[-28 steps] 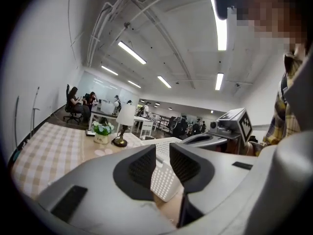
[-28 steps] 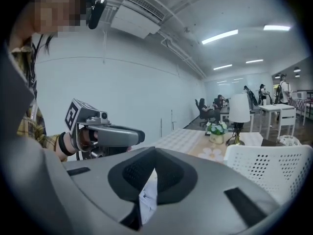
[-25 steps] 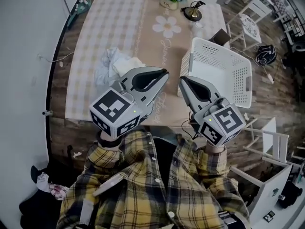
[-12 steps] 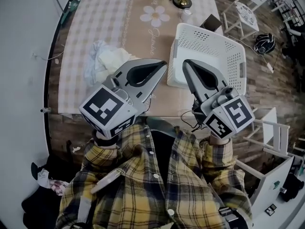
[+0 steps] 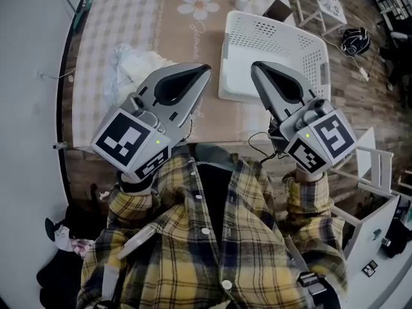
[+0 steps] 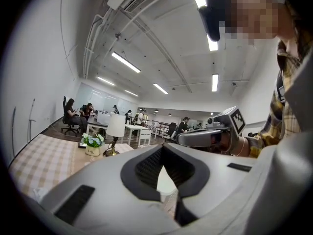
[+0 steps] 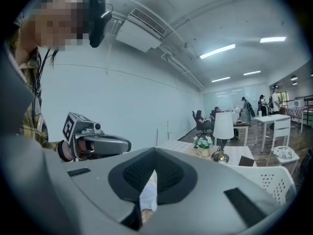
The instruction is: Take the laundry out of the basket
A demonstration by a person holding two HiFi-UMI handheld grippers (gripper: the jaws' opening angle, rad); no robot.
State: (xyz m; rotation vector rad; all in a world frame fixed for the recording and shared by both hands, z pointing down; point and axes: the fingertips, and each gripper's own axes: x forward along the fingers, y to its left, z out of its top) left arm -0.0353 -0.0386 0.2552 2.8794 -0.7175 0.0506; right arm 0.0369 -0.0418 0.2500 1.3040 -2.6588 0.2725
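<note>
The white plastic basket stands empty on the table's right half, also showing in the right gripper view. A pile of pale laundry lies on the checked tablecloth to its left. Both grippers hang close to my chest, above the table's near edge and apart from the basket and the laundry. My left gripper is shut with nothing in it; its tips meet in its own view. My right gripper is shut and empty as well, tips together. Each gripper shows in the other's view.
A table lamp and a small flower pot stand at the table's far end. White chairs and a black object on the floor sit to the right. People sit at desks far behind.
Both grippers have drawn back toward my chest and look larger. The table, basket and laundry have slid toward the top of the head view. Nothing was picked up.
</note>
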